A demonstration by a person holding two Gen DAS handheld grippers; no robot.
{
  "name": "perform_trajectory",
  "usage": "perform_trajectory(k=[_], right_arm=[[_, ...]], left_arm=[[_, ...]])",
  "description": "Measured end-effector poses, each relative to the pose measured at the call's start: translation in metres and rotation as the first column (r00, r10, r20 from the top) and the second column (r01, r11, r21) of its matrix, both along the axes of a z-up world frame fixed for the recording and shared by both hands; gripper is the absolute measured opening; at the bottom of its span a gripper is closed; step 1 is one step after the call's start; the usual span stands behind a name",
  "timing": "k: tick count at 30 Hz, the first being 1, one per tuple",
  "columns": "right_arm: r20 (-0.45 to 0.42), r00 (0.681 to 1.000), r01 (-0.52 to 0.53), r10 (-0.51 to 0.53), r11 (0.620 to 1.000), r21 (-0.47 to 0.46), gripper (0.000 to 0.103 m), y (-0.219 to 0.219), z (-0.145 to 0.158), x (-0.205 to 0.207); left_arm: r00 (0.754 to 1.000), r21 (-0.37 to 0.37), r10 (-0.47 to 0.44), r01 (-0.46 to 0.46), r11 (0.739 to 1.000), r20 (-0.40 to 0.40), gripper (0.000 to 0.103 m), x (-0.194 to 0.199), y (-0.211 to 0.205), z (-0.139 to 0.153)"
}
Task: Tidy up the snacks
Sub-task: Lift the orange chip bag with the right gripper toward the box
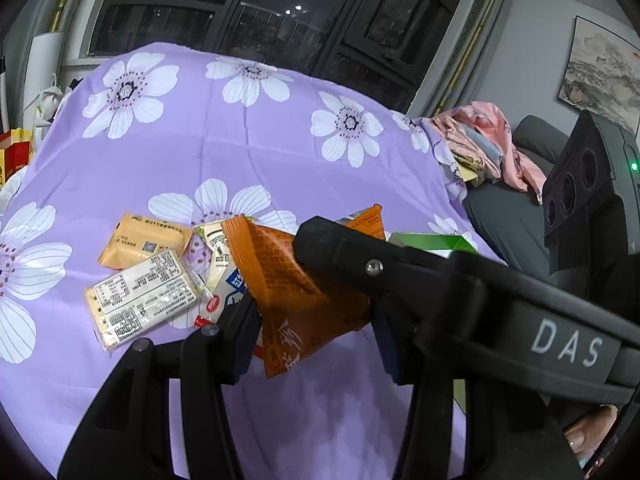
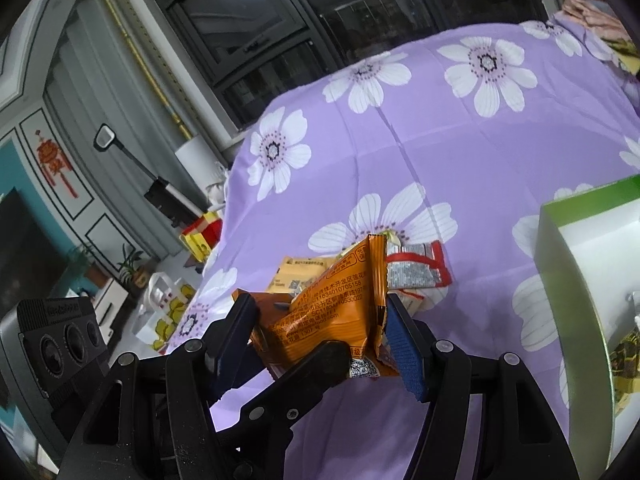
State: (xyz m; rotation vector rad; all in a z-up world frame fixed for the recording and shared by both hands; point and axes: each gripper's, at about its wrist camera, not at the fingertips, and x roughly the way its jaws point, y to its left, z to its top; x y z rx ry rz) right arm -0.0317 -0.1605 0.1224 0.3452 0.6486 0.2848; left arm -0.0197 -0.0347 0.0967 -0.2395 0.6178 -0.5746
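Note:
An orange snack packet (image 1: pixel 288 276) (image 2: pixel 328 320) hangs crumpled above the purple flowered cloth (image 1: pixel 224 136) (image 2: pixel 460 160). My left gripper (image 1: pixel 312 332) is shut on its lower part, a pad pressing on each side. My right gripper (image 2: pixel 320 336) is shut on the same packet from the other side, and one of its fingers (image 1: pixel 348 260) crosses in front of the packet in the left wrist view. Behind it lies a pile of snacks: a yellow packet (image 1: pixel 144 240), a clear cracker packet (image 1: pixel 140 300), a white and blue packet (image 1: pixel 224 268) and a silver and red one (image 2: pixel 416 268).
A green and white box (image 2: pixel 592 280) (image 1: pixel 432 242) stands open at the right of the cloth, with wrapped items inside. Pink clothes (image 1: pixel 484 140) lie on a dark seat (image 1: pixel 508 216) beyond the cloth's right edge. Red and yellow boxes (image 2: pixel 202 232) sit past the left edge.

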Motion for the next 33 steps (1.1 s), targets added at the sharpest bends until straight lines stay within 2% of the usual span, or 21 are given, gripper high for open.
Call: perform_trajectory(k=[33], right_arm=[[0.110, 0.994, 0.027, -0.021, 0.998, -0.052, 0.067, 0.002, 0.015, -0.016]], left_arm=[[0.996, -0.019, -0.018, 0.020, 1.000, 0.092, 0.050, -0.008, -0.003, 0.009]])
